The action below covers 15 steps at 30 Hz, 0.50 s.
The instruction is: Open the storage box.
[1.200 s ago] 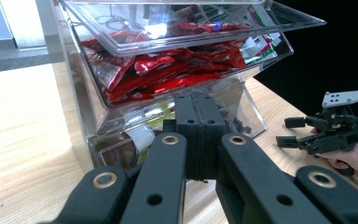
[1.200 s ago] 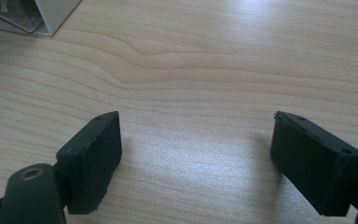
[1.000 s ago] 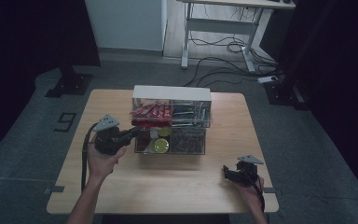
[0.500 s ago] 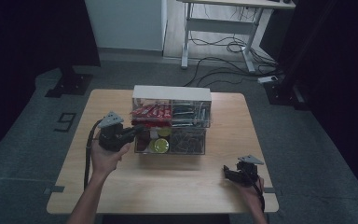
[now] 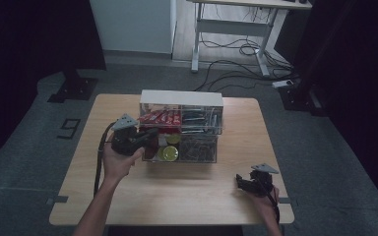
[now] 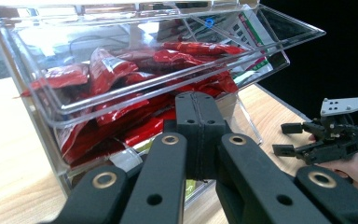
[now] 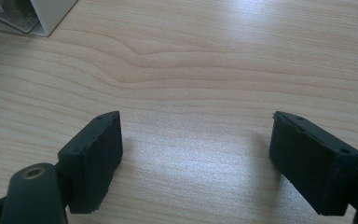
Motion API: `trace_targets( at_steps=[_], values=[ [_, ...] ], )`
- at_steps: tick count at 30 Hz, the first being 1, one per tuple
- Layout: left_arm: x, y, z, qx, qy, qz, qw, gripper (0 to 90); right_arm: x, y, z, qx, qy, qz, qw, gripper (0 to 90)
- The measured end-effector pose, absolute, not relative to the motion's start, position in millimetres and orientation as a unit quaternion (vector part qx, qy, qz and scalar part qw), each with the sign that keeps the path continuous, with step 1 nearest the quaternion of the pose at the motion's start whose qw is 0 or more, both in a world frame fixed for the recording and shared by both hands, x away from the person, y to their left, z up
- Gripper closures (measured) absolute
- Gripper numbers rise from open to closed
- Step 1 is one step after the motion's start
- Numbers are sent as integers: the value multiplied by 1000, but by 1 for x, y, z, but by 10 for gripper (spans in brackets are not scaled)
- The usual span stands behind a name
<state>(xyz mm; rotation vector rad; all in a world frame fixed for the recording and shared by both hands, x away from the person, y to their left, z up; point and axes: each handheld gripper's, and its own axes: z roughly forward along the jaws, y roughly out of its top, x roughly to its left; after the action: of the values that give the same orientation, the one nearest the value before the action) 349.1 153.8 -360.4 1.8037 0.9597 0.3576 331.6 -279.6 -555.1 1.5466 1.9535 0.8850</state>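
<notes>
Your left gripper (image 5: 145,136) sits left of centre in the high view, at the left end of the clear plastic organizer (image 5: 181,129). Its jaws are pressed together with nothing pinched between them. In the left gripper view the closed tips (image 6: 199,122) are right up against the clear front wall of the tilted-open bin (image 6: 121,70) that fills the upper part of that frame; whether they actually touch the plastic you cannot tell. Behind that wall lie the red packets (image 6: 135,98), piled loosely inside the bin.

Your right gripper (image 5: 243,183) is at the lower right of the high view, resting low on the bench (image 5: 177,191), well apart from the organizer. Its jaws are spread wide and hold nothing; in the right gripper view the two black pads (image 7: 95,154) stand far apart over bare wood grain. A corner of the organizer (image 7: 25,14) shows at the upper left of that frame.
</notes>
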Motion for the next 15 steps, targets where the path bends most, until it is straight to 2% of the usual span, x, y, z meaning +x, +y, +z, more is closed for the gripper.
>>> trace_targets(
  at_steps=[15],
  values=[
    [355,147,-357,750,400,148,505,900,331,-280,-555,571,712,324,248,170]
  ],
)
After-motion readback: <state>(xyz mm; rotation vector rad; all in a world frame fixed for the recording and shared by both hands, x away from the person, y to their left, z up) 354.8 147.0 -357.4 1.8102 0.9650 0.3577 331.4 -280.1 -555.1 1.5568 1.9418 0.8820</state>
